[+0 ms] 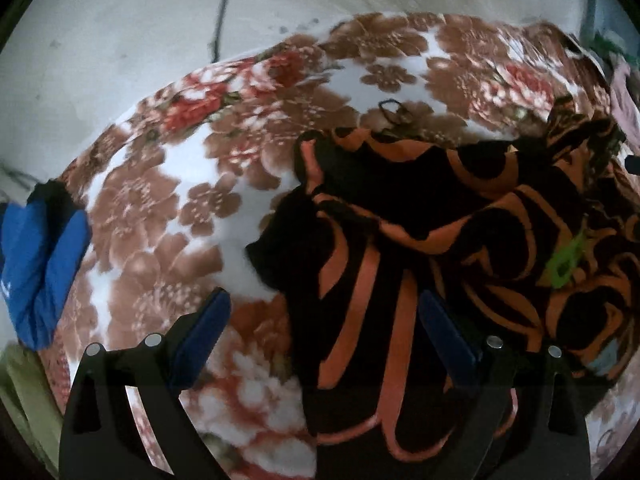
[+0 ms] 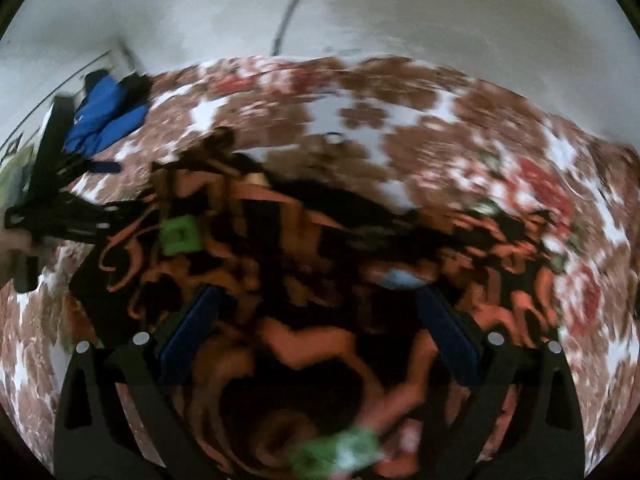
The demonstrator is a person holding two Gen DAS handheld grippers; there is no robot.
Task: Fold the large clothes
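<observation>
A large black garment with orange swirls (image 1: 440,216) lies crumpled on the bed, with a small green patch (image 1: 566,262) on it. My left gripper (image 1: 326,320) hangs just over the garment's left edge. Its blue pads (image 1: 204,336) stand wide apart and grip nothing. The right wrist view is blurred by motion. In it the same garment (image 2: 320,248) fills the middle, and my right gripper (image 2: 320,320) is open above it with cloth below the pads (image 2: 448,332) but none pinched. The black body of the left gripper (image 2: 60,216) shows at the garment's left end.
A brown, red and white floral blanket (image 1: 160,208) covers the bed. A folded blue garment (image 1: 40,272) (image 2: 104,120) lies at its left edge, with green cloth (image 1: 24,400) below it. A pale wall with a dark cable (image 1: 224,12) stands behind. Pinkish cloth (image 1: 624,96) lies at far right.
</observation>
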